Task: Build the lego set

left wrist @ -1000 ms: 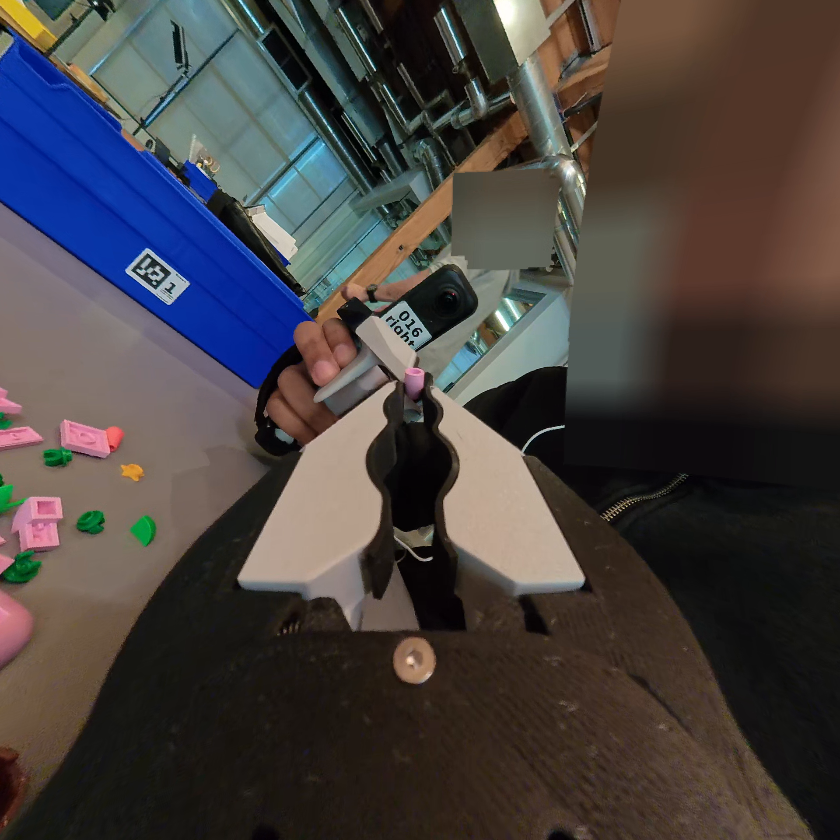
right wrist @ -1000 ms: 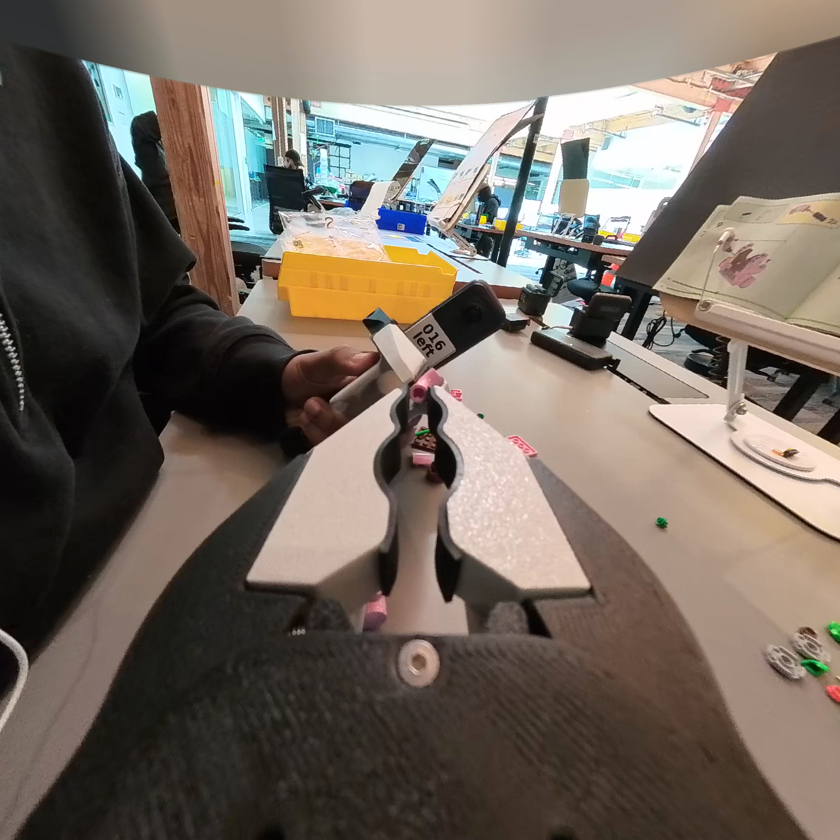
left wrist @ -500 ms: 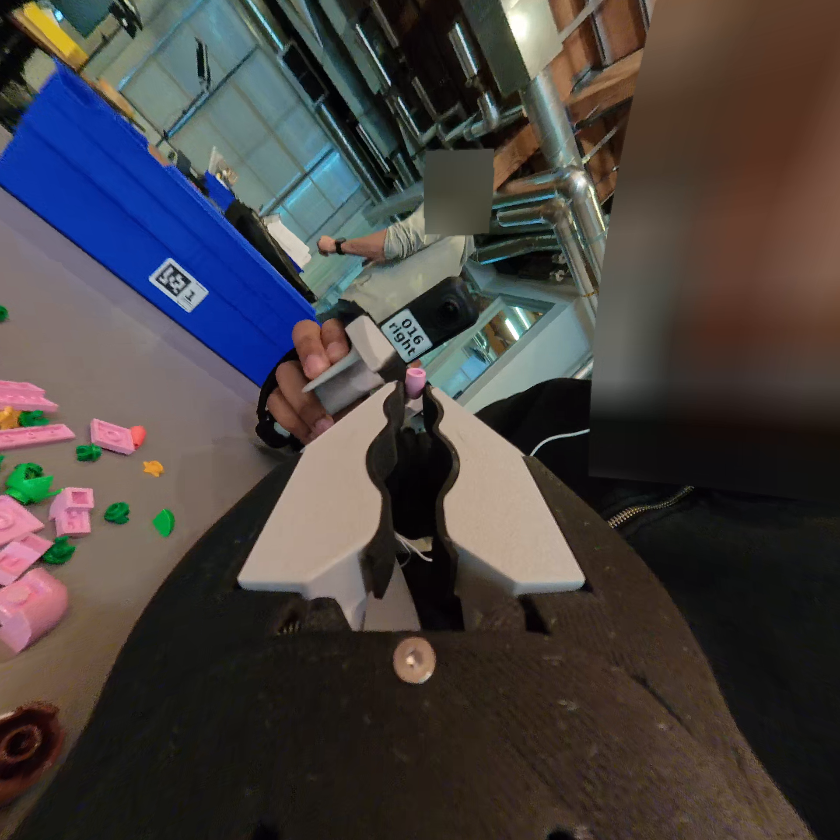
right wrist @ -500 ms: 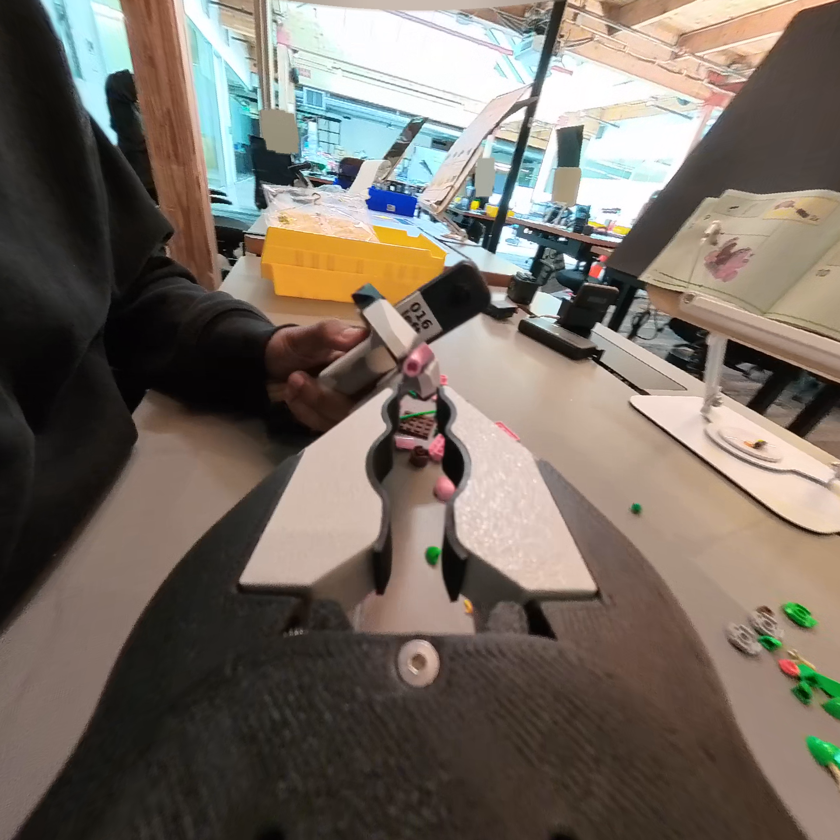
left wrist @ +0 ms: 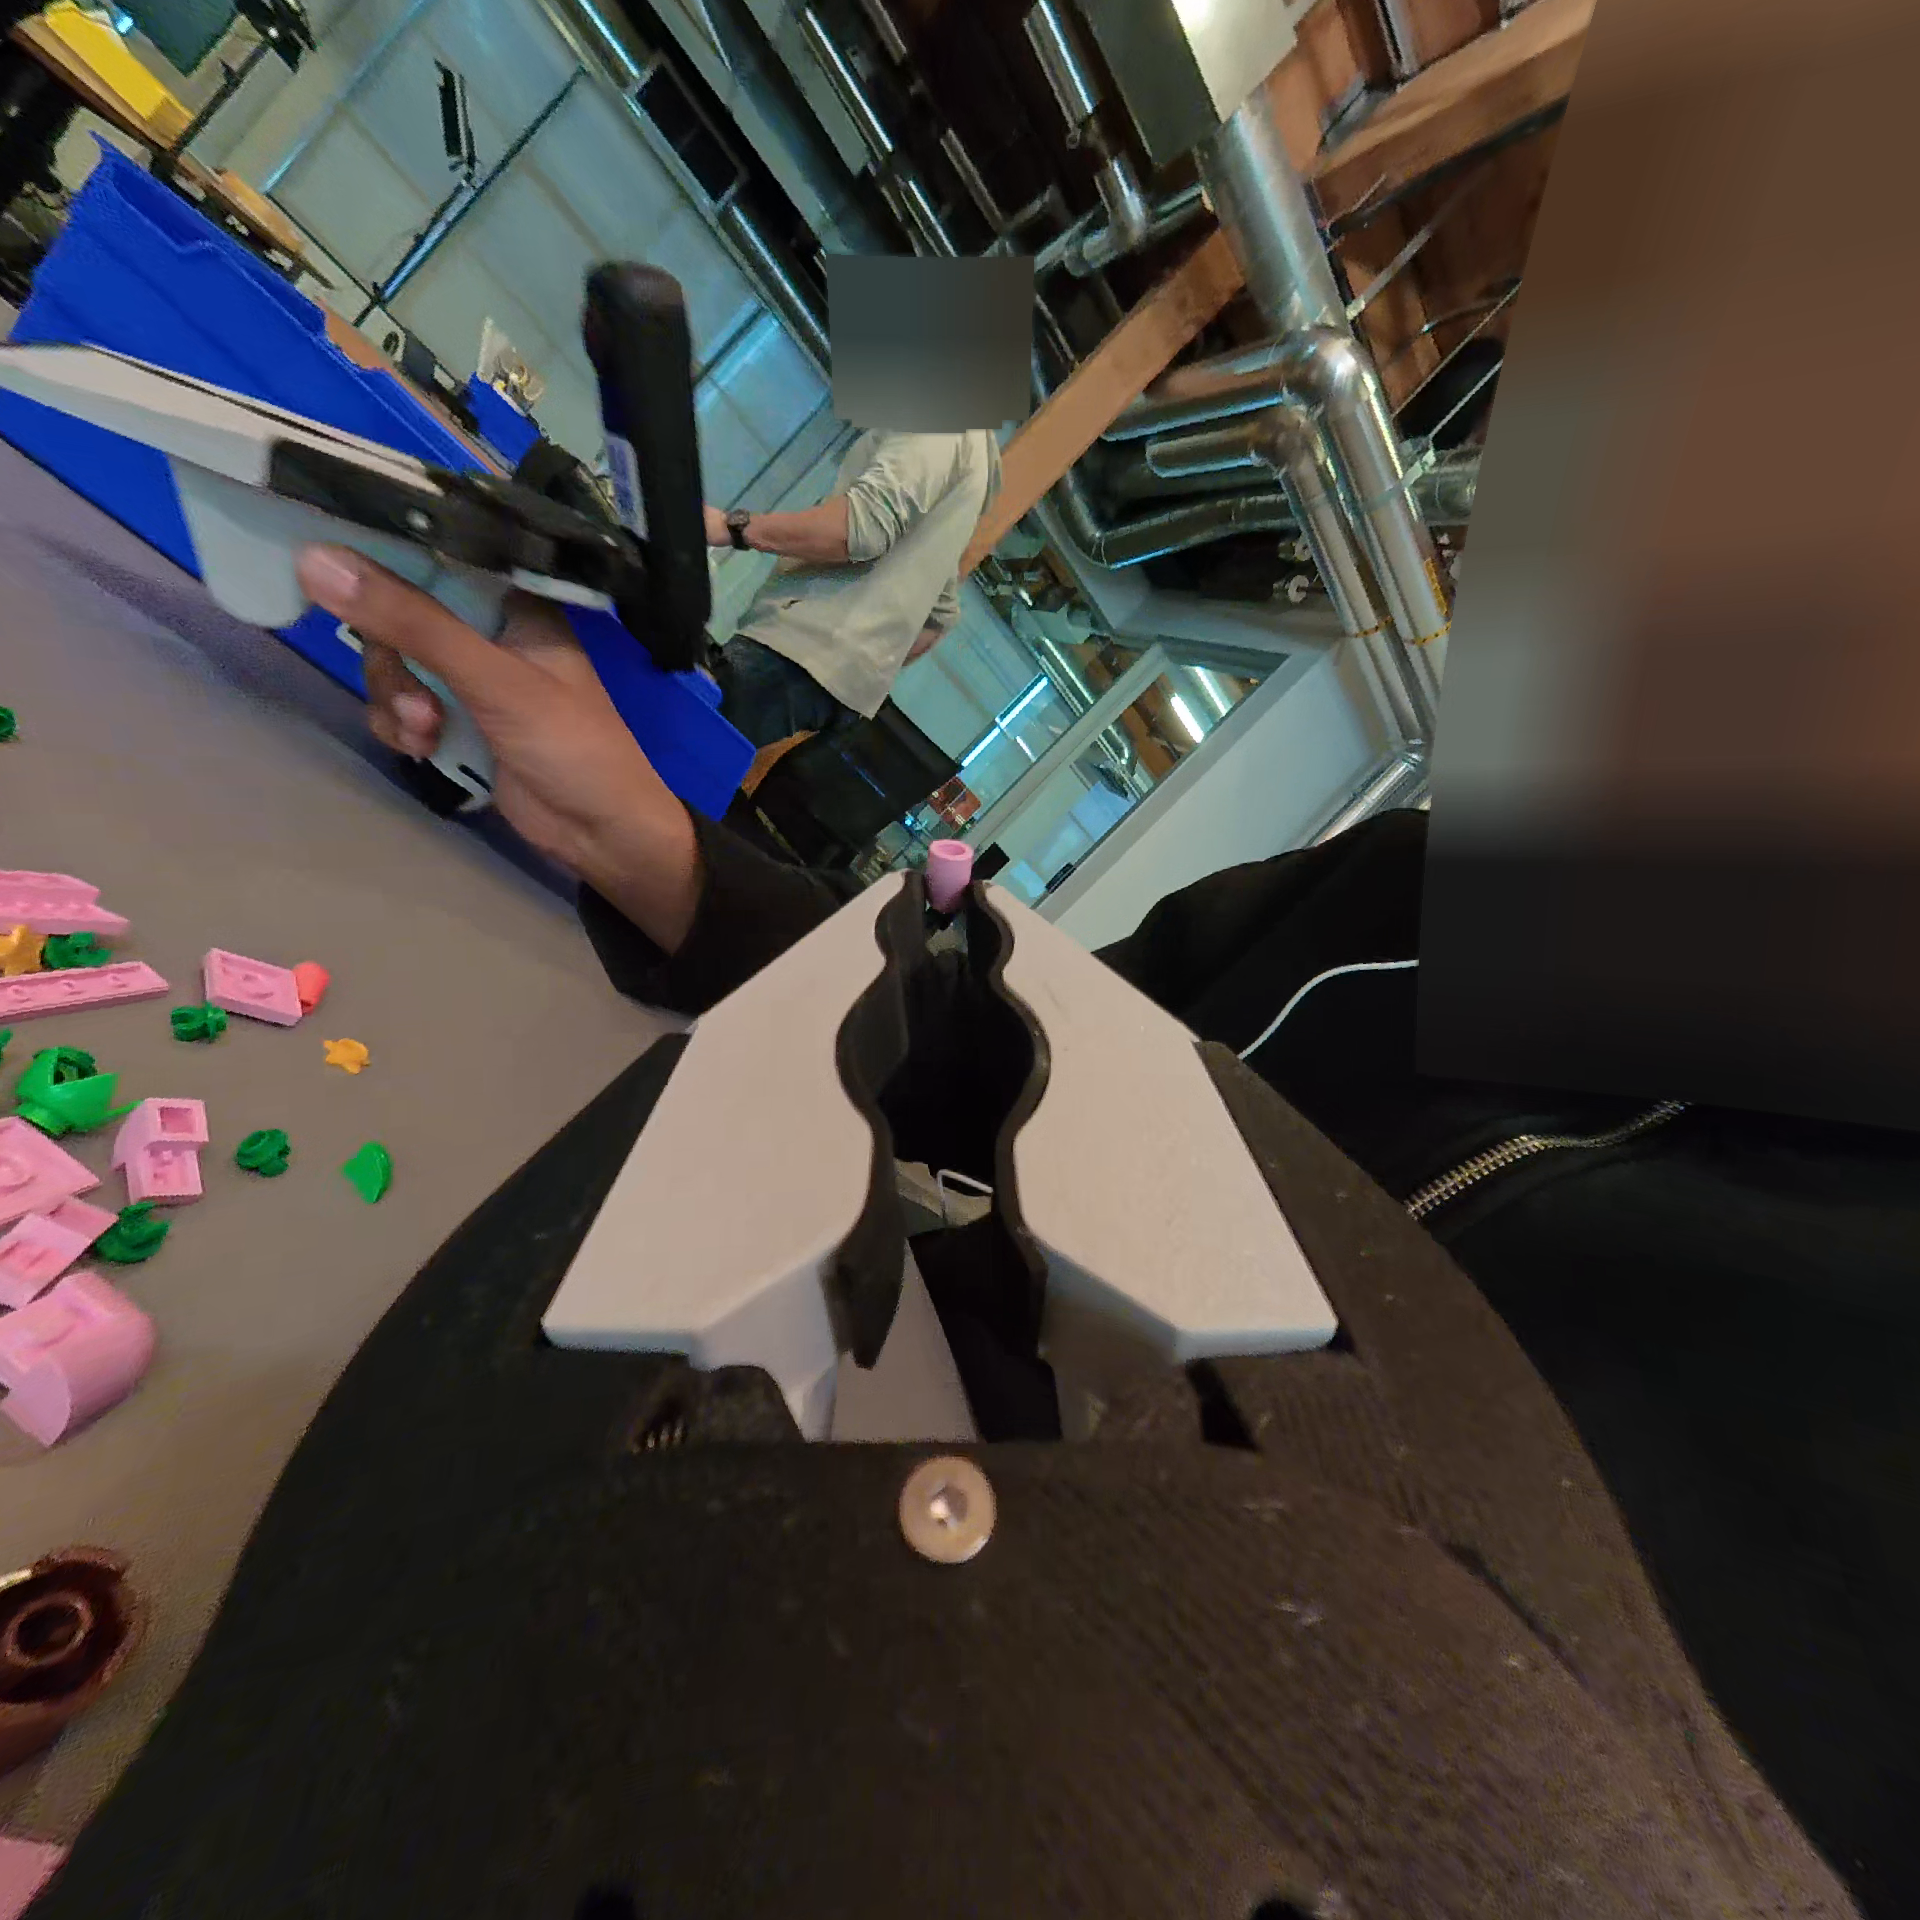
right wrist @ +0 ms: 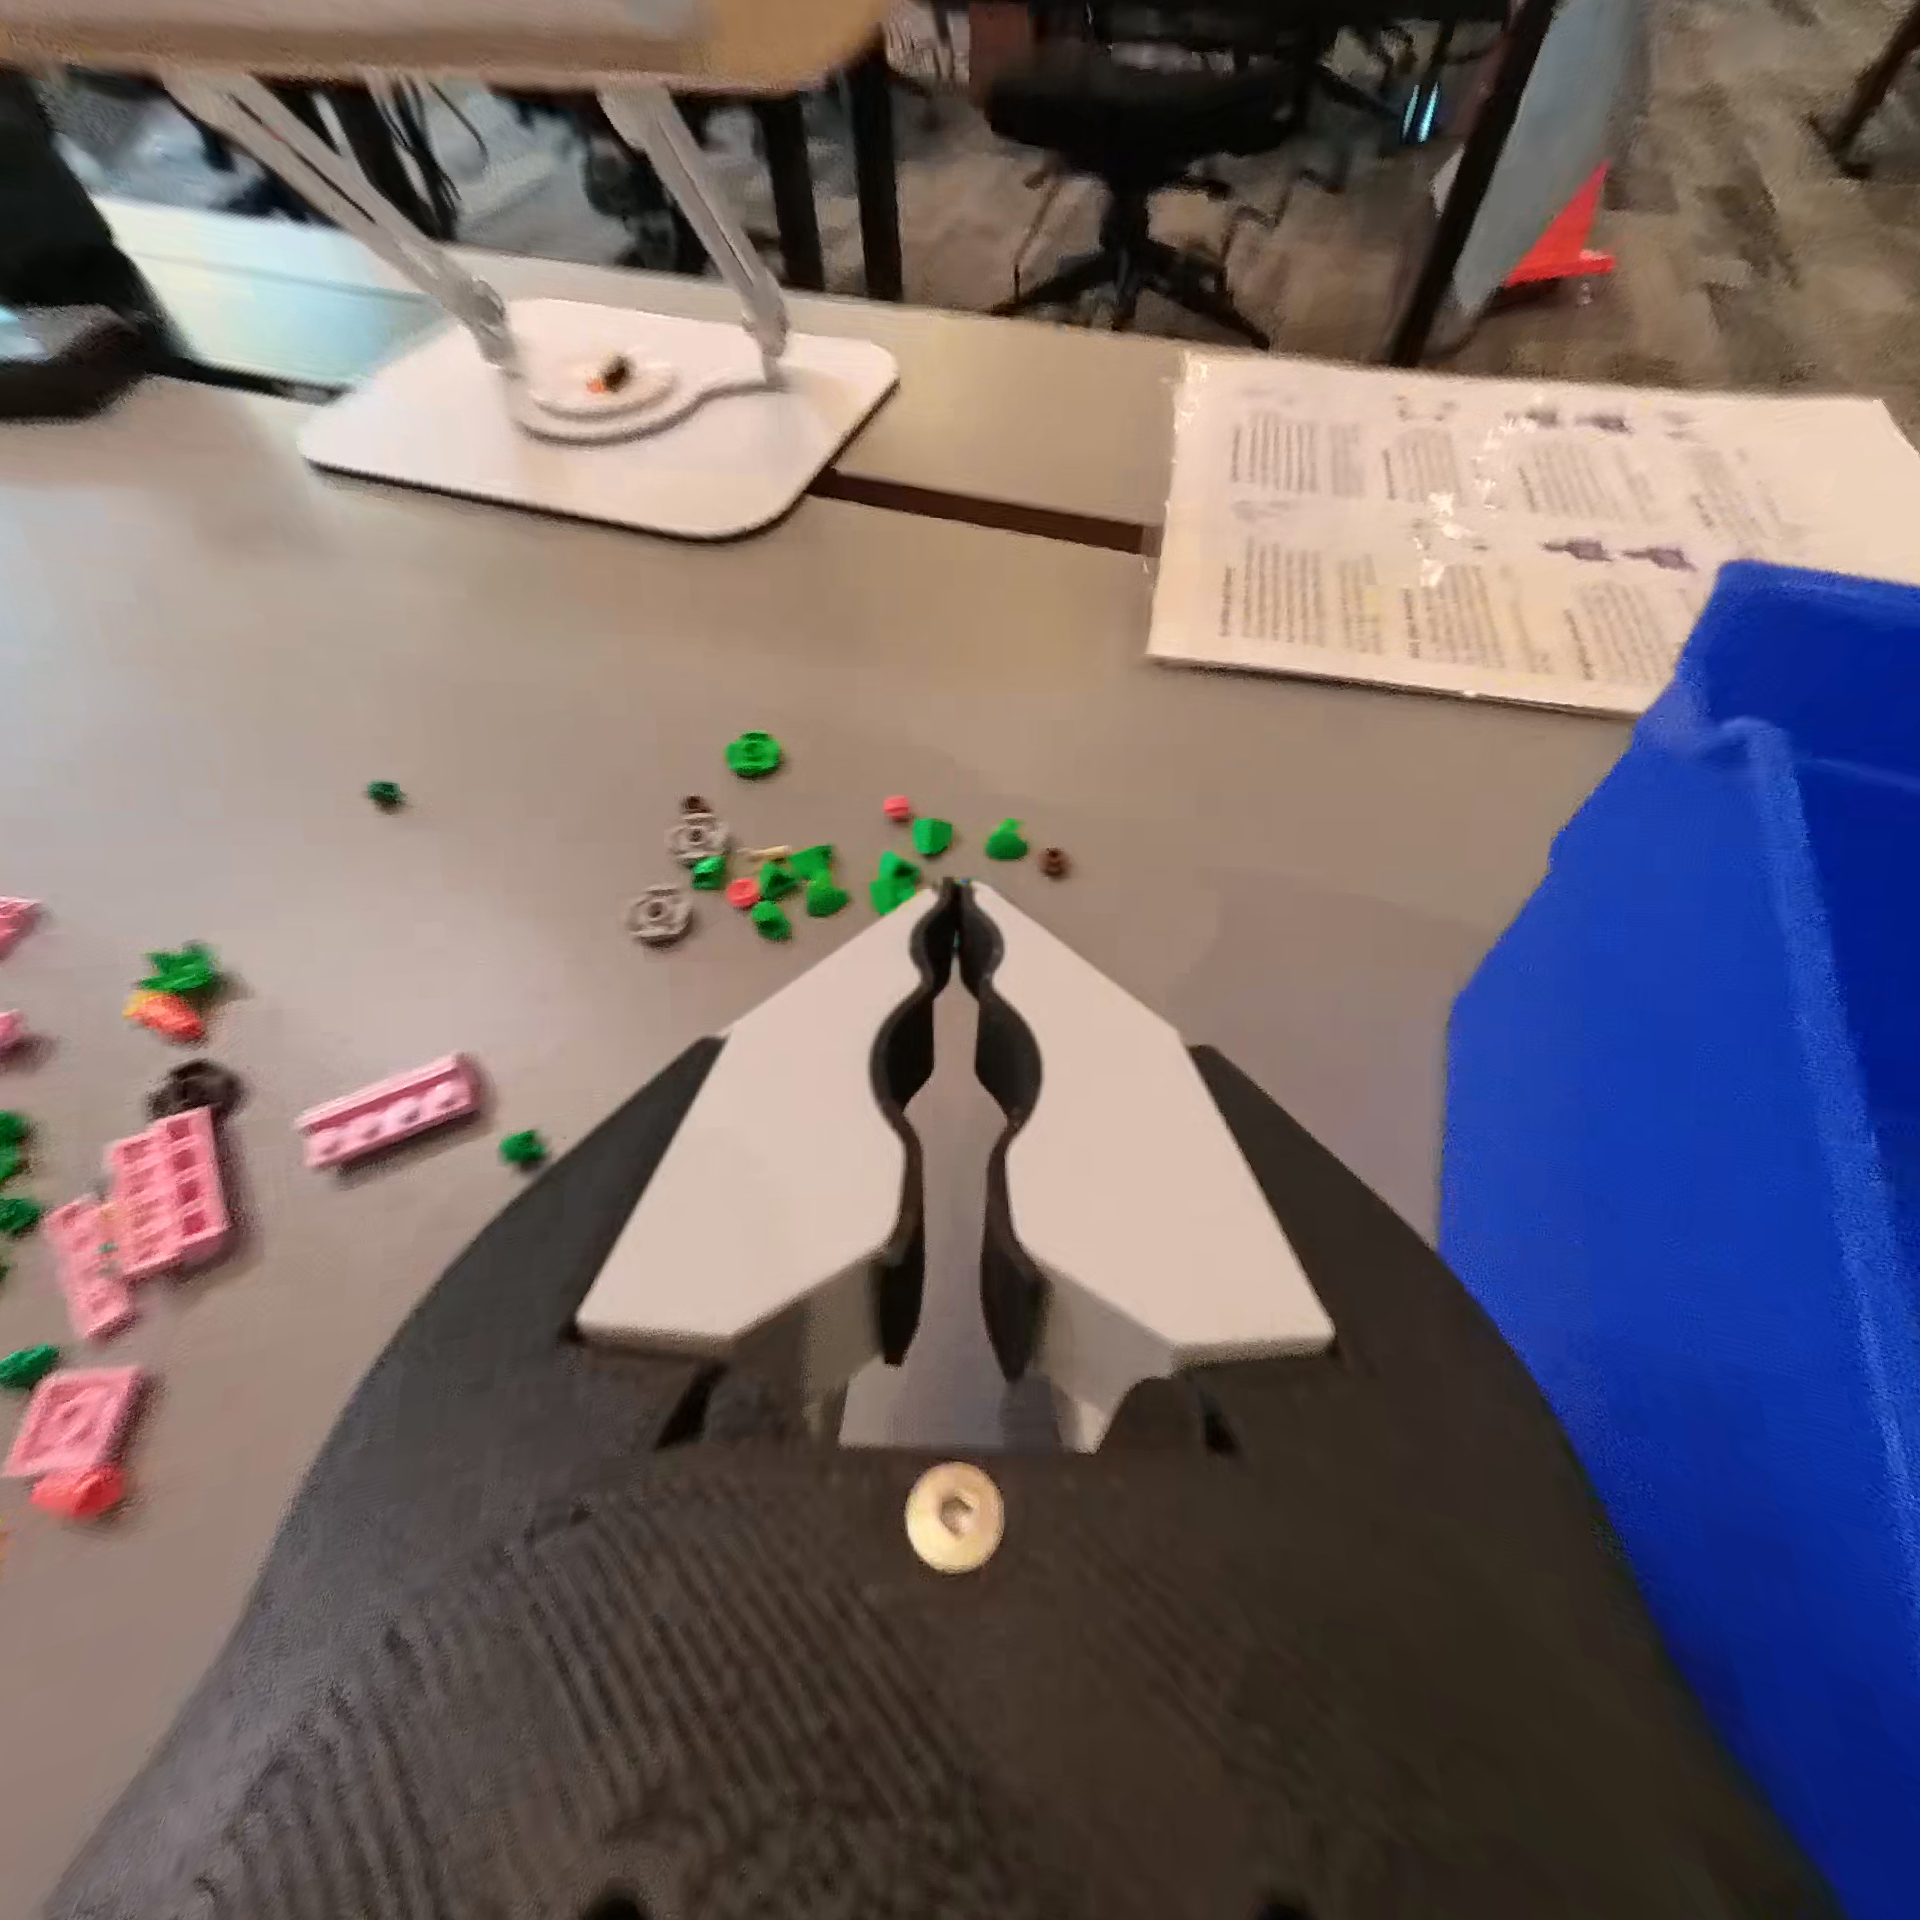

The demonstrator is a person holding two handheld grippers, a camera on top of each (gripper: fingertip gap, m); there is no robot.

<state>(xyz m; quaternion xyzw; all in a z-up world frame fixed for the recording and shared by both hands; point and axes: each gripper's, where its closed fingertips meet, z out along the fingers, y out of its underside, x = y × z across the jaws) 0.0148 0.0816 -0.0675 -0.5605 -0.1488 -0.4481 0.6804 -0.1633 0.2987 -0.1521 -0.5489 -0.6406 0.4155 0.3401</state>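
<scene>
The left gripper [left wrist: 948, 902] pinches 1 small pink round Lego piece [left wrist: 949, 869] at its fingertips. The right gripper [right wrist: 954, 906] has its tips pressed together on nothing, just short of scattered green pieces [right wrist: 821, 878] on the grey table [right wrist: 1195, 810]. A blue bin [right wrist: 1704, 1143] stands to its right.

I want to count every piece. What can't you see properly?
Left wrist view: the left claw hides the bottom of the small pink piece it pinches.
Right wrist view: motion blur smears the green bits; whether the shut right claw pinches anything is unclear.
Right wrist view: the edge cuts off the blue bin.
</scene>
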